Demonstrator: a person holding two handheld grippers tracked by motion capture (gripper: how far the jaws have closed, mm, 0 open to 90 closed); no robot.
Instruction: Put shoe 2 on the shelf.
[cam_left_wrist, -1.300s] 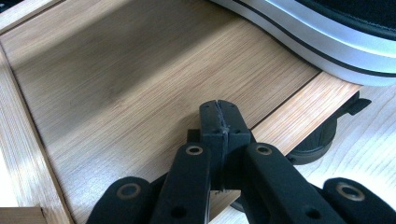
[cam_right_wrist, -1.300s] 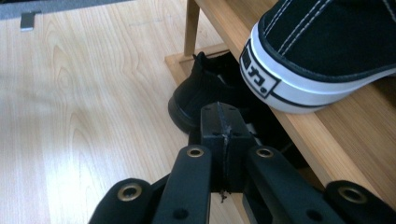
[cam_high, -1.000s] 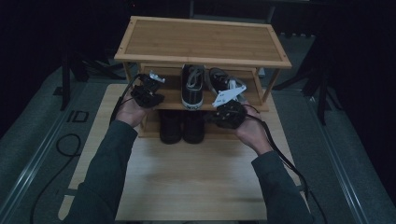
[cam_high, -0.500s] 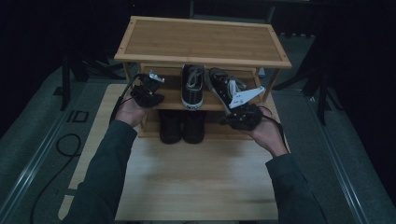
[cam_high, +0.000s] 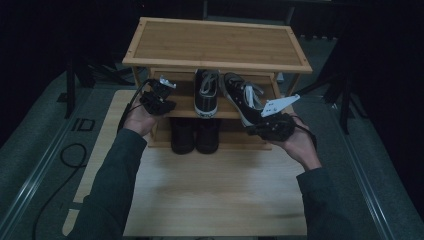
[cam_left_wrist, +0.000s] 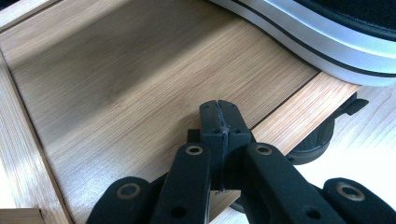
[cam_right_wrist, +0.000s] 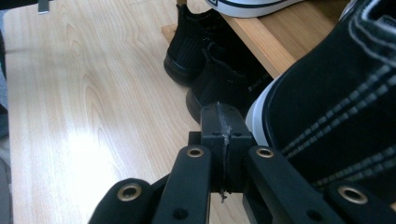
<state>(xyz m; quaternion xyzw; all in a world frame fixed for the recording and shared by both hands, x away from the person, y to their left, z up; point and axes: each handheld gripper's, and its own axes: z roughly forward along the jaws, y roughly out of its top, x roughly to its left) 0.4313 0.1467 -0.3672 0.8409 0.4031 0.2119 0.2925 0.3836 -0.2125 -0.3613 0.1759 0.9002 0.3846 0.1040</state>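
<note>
Rack (cam_high: 215, 50) | high view: sneakers (cam_high: 240, 97) | right gripper view: boots (cam_right_wrist: 205, 70)

The high view is dim and underexposed: the surroundings at the upper left and right of the frame are lost in near-black, and only the wooden rack (cam_high: 215, 42) and the table (cam_high: 215, 190) are moderately lit, apparently from above. A soft shadow is cast under the rack's top board. The picture is slightly soft and grainy. The two gripper views are far brighter. In the left gripper view a broad shadow band is laid across the shelf board (cam_left_wrist: 116, 84) at the upper left. In the right gripper view a white glare patch is seen on the table (cam_right_wrist: 88, 144) at lower left, and the nearest sneaker (cam_right_wrist: 336, 107) is rendered slightly blurred.
</note>
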